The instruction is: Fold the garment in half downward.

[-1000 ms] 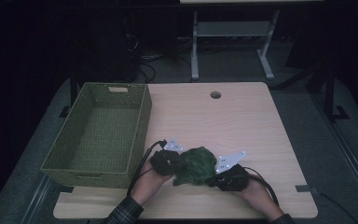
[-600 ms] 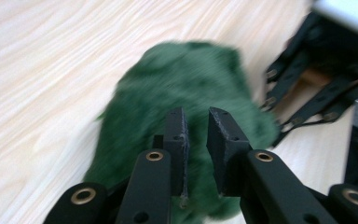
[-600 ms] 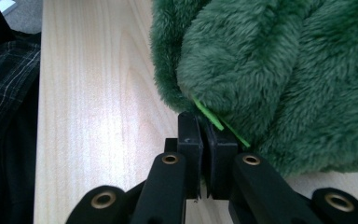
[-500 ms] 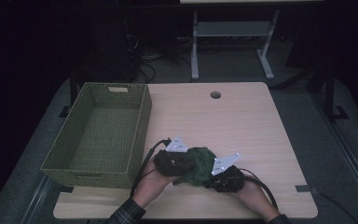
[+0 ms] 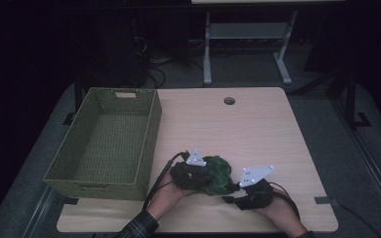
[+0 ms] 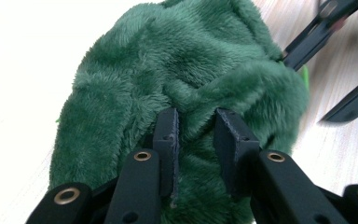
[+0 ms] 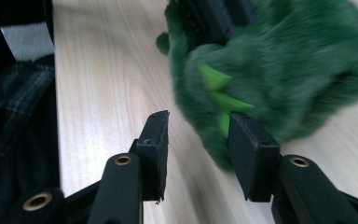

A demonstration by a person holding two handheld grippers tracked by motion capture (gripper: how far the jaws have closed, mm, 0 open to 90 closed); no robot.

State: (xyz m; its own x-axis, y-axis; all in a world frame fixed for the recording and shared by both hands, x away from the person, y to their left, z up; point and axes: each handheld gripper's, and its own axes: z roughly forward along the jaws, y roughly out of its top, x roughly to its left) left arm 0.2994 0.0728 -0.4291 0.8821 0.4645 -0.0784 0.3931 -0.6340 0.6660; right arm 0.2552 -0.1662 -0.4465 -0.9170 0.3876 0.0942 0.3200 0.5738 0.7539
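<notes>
Near the front edge of the pale wooden tabletop (image 5: 258, 124), the dark green plush toy (image 5: 217, 174) with lime-green spikes lies between your two hands, well apart from the basket. Your left claw (image 6: 196, 133) stands partly apart with a ridge of fur bulging between the jaws; they have just been opening, and the pads sit against the pile without clearly pinching it. Your right claw (image 7: 198, 135) has just been opening too: its jaws stand apart over bare wood, the toy just beside the right-hand jaw and nothing between them.

Judge the toy as light, soft and squashy. It will deform instead of slipping, so a shallow pinch of fur may pull loose. Take a deep fold of the body, not the small spikes.

Off to your left, the olive-green woven rectangular basket (image 5: 151, 129) sits on the tabletop's left edge; nothing shows inside it.
</notes>
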